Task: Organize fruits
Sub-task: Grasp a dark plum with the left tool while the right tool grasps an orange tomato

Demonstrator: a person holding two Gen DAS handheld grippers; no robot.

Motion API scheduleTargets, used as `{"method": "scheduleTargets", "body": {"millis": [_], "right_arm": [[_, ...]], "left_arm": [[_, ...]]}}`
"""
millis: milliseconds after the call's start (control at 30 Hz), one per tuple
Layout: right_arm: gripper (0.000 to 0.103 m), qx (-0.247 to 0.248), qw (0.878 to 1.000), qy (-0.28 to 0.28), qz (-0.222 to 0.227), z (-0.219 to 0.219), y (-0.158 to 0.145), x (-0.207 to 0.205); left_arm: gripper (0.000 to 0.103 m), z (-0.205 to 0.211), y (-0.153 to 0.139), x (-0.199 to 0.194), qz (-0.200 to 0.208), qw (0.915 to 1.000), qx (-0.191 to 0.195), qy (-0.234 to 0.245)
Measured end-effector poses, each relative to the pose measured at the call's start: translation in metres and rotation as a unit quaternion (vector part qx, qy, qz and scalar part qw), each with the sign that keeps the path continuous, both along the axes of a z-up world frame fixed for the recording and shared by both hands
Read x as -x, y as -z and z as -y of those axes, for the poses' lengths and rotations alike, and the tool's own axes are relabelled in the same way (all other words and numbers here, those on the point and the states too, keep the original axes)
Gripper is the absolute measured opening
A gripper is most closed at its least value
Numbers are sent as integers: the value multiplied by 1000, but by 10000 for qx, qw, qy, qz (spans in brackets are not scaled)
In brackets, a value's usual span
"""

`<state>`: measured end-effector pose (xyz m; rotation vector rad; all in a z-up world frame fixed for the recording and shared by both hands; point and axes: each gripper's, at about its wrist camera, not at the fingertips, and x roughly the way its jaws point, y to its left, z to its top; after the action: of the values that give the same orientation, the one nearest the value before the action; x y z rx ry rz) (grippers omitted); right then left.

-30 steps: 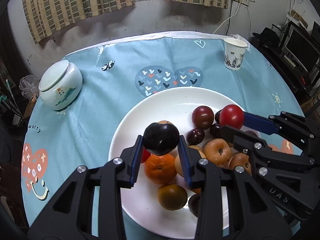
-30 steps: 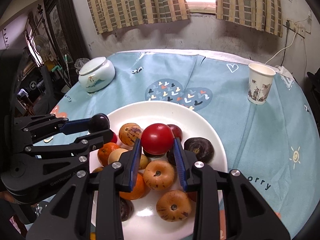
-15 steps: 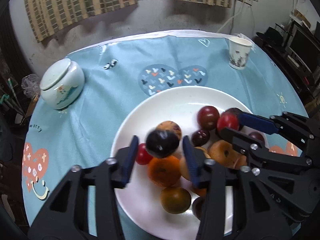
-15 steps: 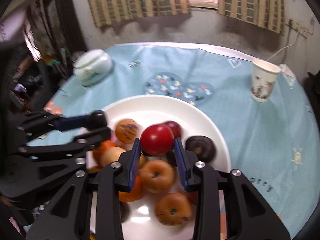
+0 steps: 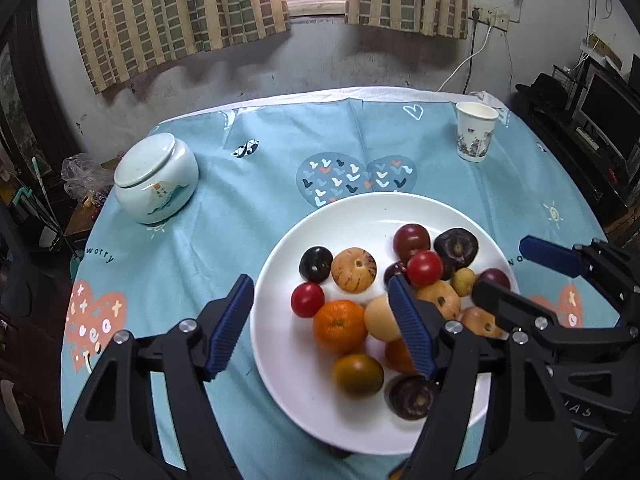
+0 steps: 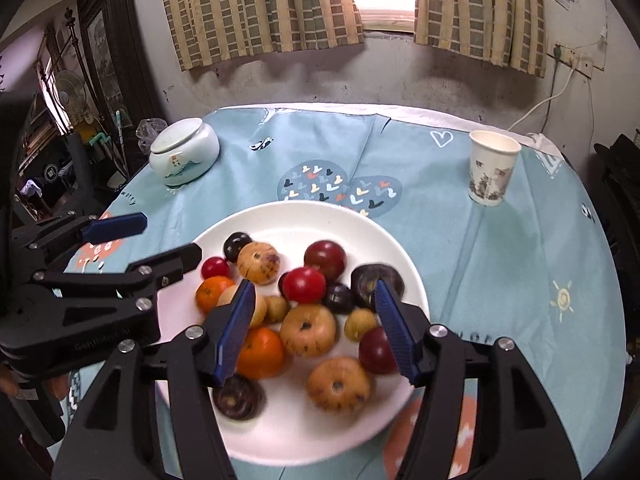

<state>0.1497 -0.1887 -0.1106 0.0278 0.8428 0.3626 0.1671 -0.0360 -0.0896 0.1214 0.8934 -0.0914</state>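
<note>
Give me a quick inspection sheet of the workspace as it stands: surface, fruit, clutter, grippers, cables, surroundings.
Surface: round table under a light blue tablecloth printed with hearts.
Job's things: white plate piled with fruit, including a red tomato, a dark plum and an orange.
Clutter: lidded ceramic jar far left, paper cup far right.
Grippers: left gripper and right gripper both open above the plate, jaws just opened, nothing held.
Cables: white cord running from a wall socket to the table edge.
Surroundings: checked curtains at a window; a fan and shelves at the sides.
</note>
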Motion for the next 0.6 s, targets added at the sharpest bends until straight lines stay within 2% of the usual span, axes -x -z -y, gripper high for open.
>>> {"method": "scheduleTargets", "body": {"millis": [267,433,600], "right_arm": [[64,-174,9996,-86,-223,-1,7,73],[64,26,9976,-415,-560,-17,34,121],[64,236,9946,-609,-808,-36,56,143]], "left_arm": [[81,-16,-11,60,99,9999,81,65],[83,-58,10,104,-217,9987,366,-273],[85,-92,38,152,-616,9955,486,-530]]}}
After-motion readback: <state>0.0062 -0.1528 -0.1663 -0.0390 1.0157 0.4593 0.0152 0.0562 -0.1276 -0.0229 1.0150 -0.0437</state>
